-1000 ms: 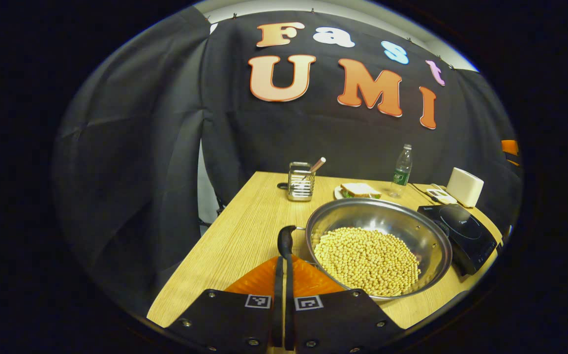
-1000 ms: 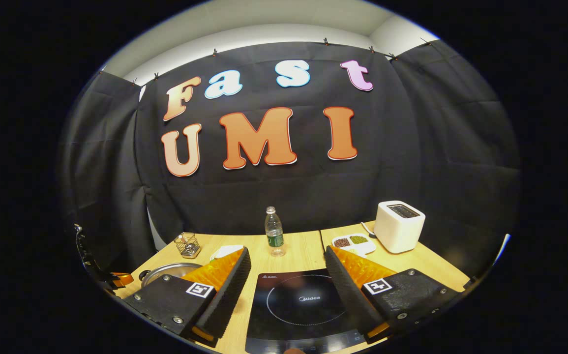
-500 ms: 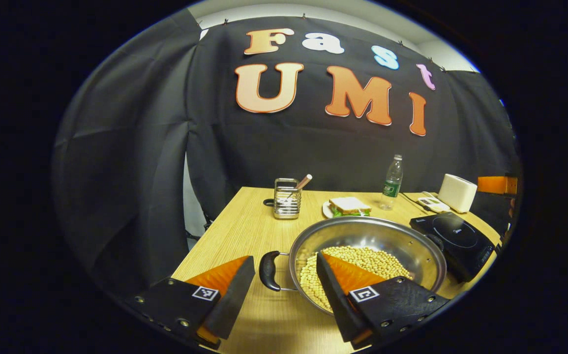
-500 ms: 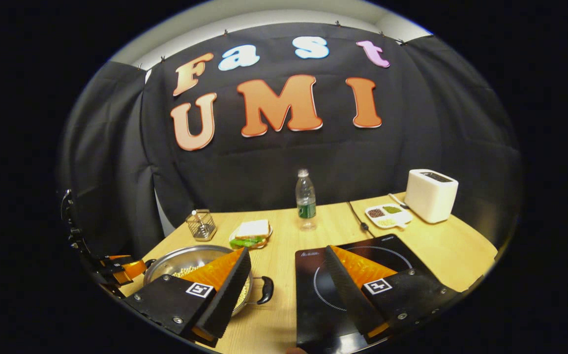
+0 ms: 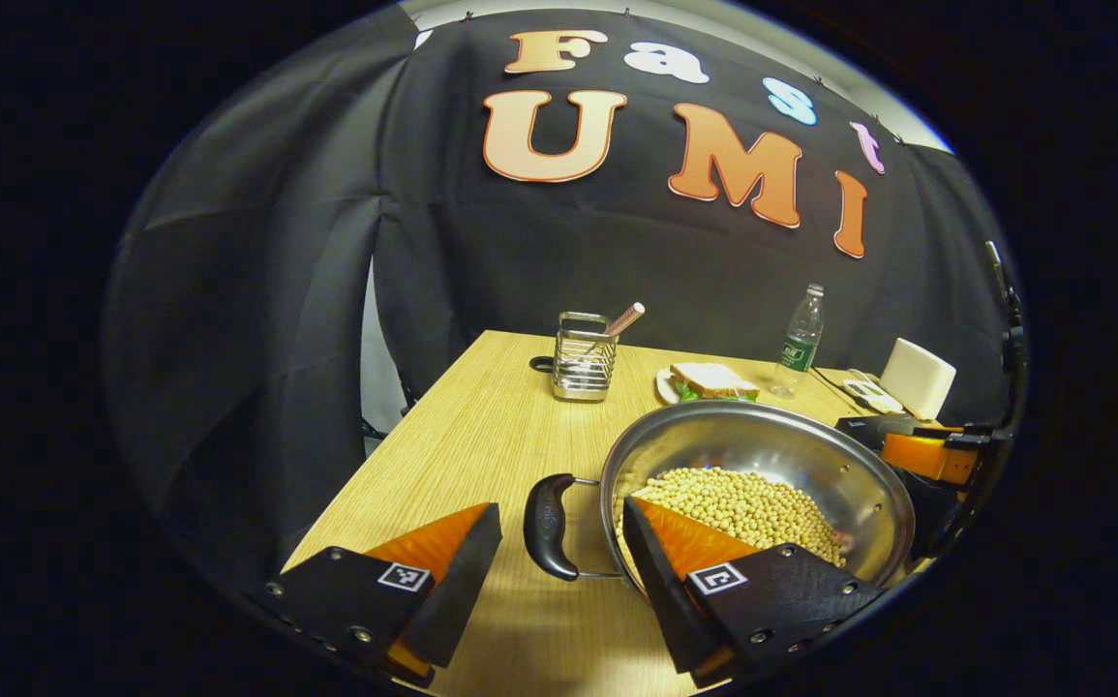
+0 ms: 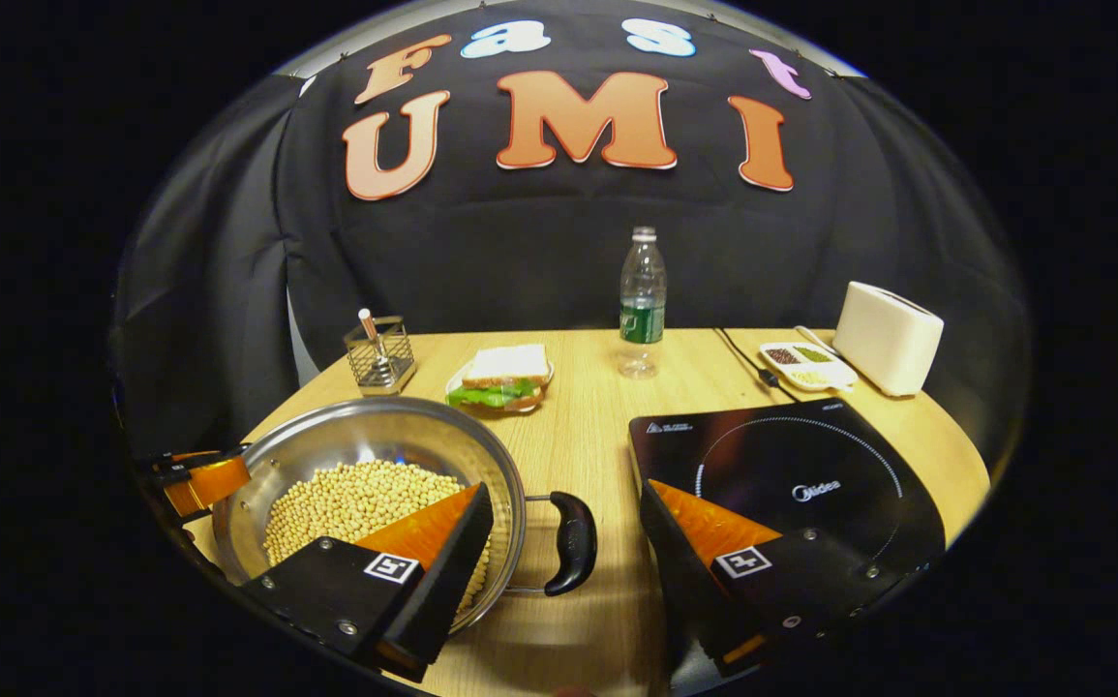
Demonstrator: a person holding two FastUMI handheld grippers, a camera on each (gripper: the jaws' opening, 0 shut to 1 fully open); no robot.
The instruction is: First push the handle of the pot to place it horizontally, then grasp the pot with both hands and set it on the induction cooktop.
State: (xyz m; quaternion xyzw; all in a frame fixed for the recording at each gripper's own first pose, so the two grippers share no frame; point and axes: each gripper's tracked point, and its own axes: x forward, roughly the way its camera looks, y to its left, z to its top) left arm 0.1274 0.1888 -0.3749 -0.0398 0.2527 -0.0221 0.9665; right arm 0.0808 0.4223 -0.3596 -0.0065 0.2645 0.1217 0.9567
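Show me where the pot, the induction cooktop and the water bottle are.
pot point(image 6: 442, 431): right gripper view, bare inner wall.
induction cooktop point(image 6: 791, 465): right gripper view, glass top.
water bottle point(image 6: 643, 300): right gripper view, body.

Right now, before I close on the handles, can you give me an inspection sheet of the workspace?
Surface: wooden table, bare between things.
Job's things: pot of beans beside the cooktop, not on it.
Clutter: bottle, sandwich, wire holder, toaster, small tray.
Grippers: left hand-held gripper open around the pot's left handle; right hand-held gripper open around the right handle.
Cables: one cord behind the cooktop.
Surroundings: black cloth wall.
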